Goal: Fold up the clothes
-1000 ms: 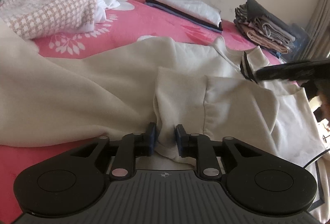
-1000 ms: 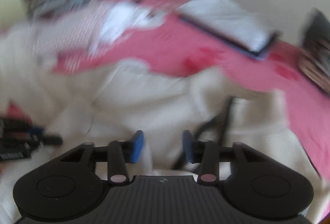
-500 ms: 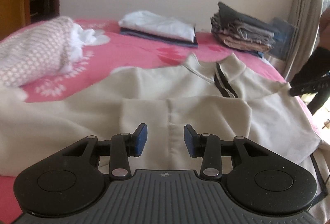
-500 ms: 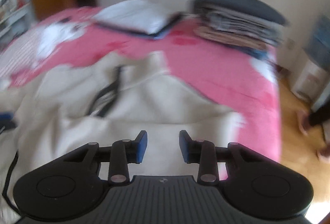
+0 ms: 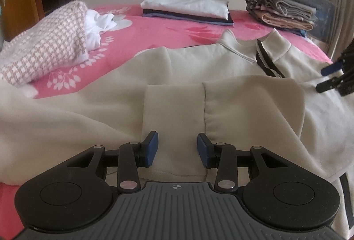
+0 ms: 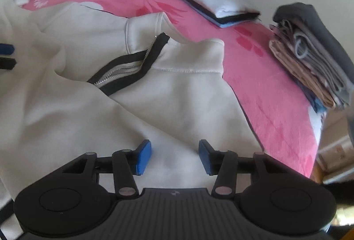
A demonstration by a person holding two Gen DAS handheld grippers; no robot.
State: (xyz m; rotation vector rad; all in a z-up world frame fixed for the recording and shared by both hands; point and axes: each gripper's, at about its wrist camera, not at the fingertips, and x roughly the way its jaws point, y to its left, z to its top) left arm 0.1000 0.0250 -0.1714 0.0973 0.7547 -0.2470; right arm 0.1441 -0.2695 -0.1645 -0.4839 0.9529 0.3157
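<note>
Left wrist view: left gripper [image 5: 177,147] part open, jaws apart over the folded-in sleeve [image 5: 174,111] of the cream sweatshirt [image 5: 93,107] spread on the pink bed [image 5: 181,32], gripping nothing. Right wrist view: right gripper [image 6: 174,157] with jaws opening, empty, above the sweatshirt's shoulder near the bed's right edge, zipper collar [image 6: 137,65] beyond; folded stacks [image 6: 309,63] toward the far edge.

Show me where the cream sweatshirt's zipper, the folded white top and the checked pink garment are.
zipper [image 6: 124,70], right wrist view, on its metal teeth.
folded white top [image 5: 188,4], left wrist view, on its upper face.
checked pink garment [image 5: 48,41], left wrist view, on its patterned middle.
</note>
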